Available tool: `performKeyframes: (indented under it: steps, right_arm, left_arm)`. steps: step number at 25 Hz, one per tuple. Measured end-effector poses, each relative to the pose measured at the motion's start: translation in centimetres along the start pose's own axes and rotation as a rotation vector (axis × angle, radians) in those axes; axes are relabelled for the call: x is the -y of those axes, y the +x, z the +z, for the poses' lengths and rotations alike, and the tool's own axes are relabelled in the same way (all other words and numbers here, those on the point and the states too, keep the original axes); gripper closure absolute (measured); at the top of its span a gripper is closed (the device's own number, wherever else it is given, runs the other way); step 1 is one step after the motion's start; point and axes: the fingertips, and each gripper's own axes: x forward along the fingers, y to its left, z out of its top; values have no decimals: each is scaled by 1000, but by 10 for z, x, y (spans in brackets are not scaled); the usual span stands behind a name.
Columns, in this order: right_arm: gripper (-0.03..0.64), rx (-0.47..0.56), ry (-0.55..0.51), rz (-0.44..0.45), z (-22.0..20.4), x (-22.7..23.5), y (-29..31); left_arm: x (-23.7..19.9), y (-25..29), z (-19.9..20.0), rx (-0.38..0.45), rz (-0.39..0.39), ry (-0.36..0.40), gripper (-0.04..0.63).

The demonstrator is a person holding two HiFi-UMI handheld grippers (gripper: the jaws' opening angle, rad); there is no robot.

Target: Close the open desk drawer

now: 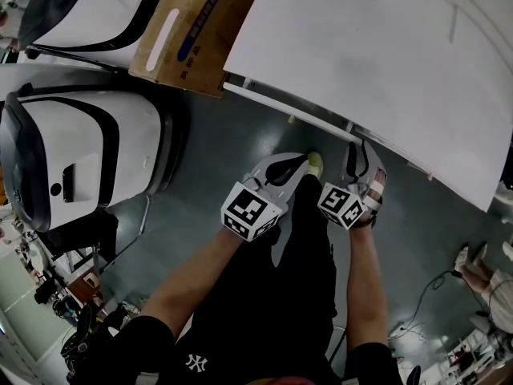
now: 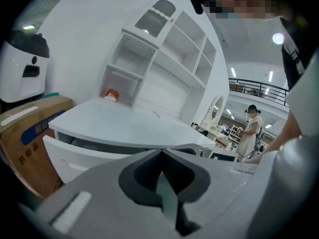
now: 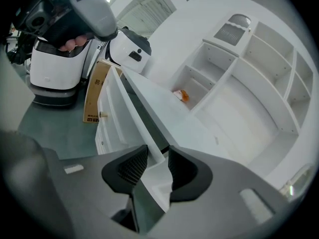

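Note:
The white desk point(image 1: 361, 46) has its drawer point(image 2: 65, 153) pulled a little out from under the top, with a dark gap above the front panel. In the head view the drawer front point(image 1: 280, 107) runs as a thin white strip along the desk's near edge. My right gripper point(image 3: 158, 156) is at the drawer's right end point(image 1: 358, 145), and its jaws stand narrowly apart around the top edge of the drawer front point(image 3: 112, 113). My left gripper point(image 2: 160, 156) hangs shut and empty a short way in front of the drawer point(image 1: 304, 160).
A cardboard box point(image 1: 188, 22) stands on the floor left of the desk. Beside it are large white machines point(image 1: 88, 159). White shelves at the back of the desk hold a small orange thing point(image 2: 110, 94). A person point(image 2: 249, 131) stands far off to the right.

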Motion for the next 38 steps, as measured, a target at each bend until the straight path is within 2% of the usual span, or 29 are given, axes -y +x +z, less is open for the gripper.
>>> performKeyframes:
  steps: [8, 17, 19, 20, 22, 30, 38]
  right_arm:
    - [452, -3, 50, -23, 1, 14, 13]
    - [442, -31, 40, -40, 4, 21, 15]
    - [436, -39, 41, -69, 4, 22, 15]
    - [427, -38, 53, -96, 4, 23, 15]
    - [366, -34, 68, -138, 3, 28, 15]
    - [362, -26, 30, -164, 8, 33, 23]
    - [359, -34, 51, -171, 8, 37, 29]
  left_arm:
    - [-10, 6, 2, 5, 4, -4, 595]
    - [-15, 10, 3, 2, 2, -6, 595]
    - [-17, 10, 2, 2, 4, -5, 595]
    - [-17, 10, 2, 3, 5, -4, 595]
    - [-18, 10, 1, 4, 3, -2, 595]
    - [-18, 12, -7, 2, -8, 5, 595]
    - [-21, 14, -5, 13, -4, 14, 595]
